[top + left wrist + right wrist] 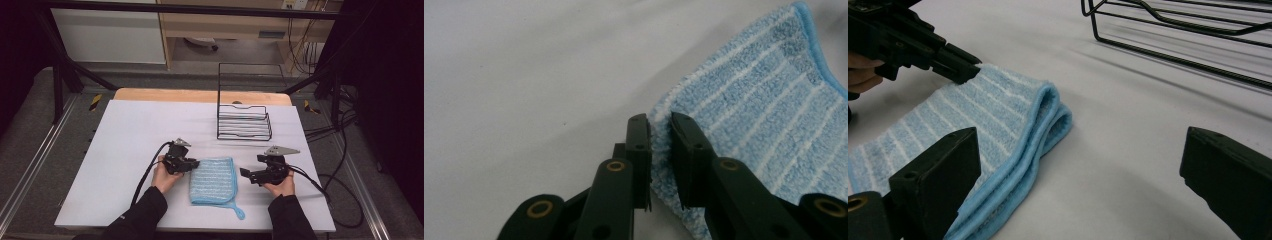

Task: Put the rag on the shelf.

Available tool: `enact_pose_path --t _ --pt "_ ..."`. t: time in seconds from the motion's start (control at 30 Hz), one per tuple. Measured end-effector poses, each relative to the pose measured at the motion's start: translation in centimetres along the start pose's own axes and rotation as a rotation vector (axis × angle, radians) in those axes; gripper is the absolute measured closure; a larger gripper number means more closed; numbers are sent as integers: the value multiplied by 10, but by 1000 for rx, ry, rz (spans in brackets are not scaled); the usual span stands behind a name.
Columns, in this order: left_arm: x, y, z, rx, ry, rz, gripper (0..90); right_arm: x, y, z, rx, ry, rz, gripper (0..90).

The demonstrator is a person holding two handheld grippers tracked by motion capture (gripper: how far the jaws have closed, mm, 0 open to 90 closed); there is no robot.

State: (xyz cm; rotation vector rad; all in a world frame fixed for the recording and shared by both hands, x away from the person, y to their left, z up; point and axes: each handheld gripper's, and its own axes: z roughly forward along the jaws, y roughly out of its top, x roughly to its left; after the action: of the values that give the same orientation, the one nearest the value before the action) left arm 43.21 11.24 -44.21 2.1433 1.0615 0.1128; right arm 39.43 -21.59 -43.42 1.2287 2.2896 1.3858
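A folded blue towel with white stripes (212, 180) lies on the white table (135, 130) near its front edge, a loop tag trailing at its front right corner. My left gripper (195, 164) is at the towel's far left corner. In the left gripper view its jaws (660, 125) are pinched on the edge of the towel (764, 115). My right gripper (244, 173) hovers just right of the towel, apart from it. In the right gripper view it stands wide open (1078, 150) with nothing between the jaws, the towel (998, 120) to its left and the left gripper (965, 70) on the towel's far corner.
A black wire rack (244, 122) stands behind the towel at the table's back right; its lower bars (1173, 30) cross the top of the right gripper view. Cables trail from both grippers across the table. Bare table surface lies to the left.
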Motion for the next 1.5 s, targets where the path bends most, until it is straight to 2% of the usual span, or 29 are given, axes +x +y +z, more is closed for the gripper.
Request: enact_pose_path --t 0.1,0.2,0.27,0.4,0.53,0.77,1.03,1.2,1.33,1.5 --pt "-1 0 0 1 3 7 792 0 3 10 17 2 6 75" --pt "-1 -1 0 -3 2 10 795 2 8 22 42 9 -8 116" --pt "0 -2 1 -8 2 14 796 3 10 29 55 12 5 148" --pt "0 -2 1 -10 -1 14 796 1 14 44 66 39 36 276" --pt "1 -3 1 -14 -3 7 796 -2 16 54 88 26 54 371" --pt "0 -4 1 -23 -3 9 794 0 12 56 112 34 59 534" --pt "1 -4 1 -22 -7 8 794 3 9 59 139 83 88 649" --pt "1 -4 1 -23 -11 1 794 3 9 60 157 96 135 710" --pt "1 -4 0 -21 -7 8 795 4 9 60 154 97 150 747" --pt "1 -4 0 -26 -12 -2 804 5 9 59 147 92 169 773"
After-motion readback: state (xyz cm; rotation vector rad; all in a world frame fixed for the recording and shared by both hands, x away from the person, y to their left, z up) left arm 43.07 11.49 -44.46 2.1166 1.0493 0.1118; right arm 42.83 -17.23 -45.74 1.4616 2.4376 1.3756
